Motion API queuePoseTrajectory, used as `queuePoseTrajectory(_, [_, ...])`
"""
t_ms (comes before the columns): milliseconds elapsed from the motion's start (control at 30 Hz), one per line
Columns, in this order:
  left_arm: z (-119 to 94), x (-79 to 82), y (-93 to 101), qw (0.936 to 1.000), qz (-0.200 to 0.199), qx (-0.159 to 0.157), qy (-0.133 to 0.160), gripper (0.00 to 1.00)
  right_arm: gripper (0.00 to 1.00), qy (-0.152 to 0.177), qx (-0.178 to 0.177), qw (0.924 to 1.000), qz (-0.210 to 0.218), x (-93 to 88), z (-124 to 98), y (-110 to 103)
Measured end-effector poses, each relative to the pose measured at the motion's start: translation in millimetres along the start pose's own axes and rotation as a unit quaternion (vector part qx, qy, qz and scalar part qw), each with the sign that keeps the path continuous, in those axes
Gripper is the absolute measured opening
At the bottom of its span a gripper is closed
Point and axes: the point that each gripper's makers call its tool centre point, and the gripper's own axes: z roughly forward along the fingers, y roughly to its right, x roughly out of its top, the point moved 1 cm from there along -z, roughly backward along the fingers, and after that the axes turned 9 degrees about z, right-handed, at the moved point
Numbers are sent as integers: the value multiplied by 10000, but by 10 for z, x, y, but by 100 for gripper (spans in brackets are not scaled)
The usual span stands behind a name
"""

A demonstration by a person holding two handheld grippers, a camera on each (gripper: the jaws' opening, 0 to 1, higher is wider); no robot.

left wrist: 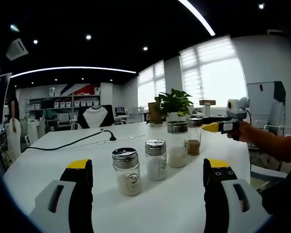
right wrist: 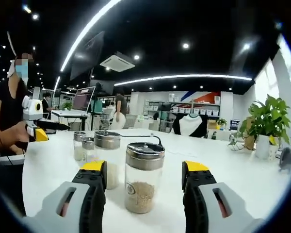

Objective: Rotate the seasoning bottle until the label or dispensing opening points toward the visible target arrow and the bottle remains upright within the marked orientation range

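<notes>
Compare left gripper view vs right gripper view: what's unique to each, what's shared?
Left gripper view alone: the window blinds and a black cable lying on the table.

Right gripper view alone: a ceiling air unit and a person in a black top at the table's edge.

Shared: the white table, the row of four seasoning bottles with the brown-filled bottle at one end, the potted plant, and each gripper open, with the other gripper across the row.
</notes>
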Motion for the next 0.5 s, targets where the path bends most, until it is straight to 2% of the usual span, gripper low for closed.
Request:
queuePoseTrajectory(133, [27,2,8,10000,6,-9,-40,100,76,-117,-31,9999,67,-67,-56,-82])
queuePoseTrajectory(267, [27,-22,26,9999,15,-10,-143,100,88,-4,-73,9998,194,-101,-114,-193])
queuePoseTrajectory(367, [-55,-59,61,9999,-60,79,-132,100,95,-58,-177,9997,133,-149,-142,-260])
queuePoseTrajectory(467, [-225,-172,179,9995,-126,120,-280,100,99,-40,-272,9995,165,-171,-244,-351])
queuePoseTrajectory(500, [-279,-185,205,9994,-155,167,-279,100,99,-19,-183,9997,188,-182,-295,-427])
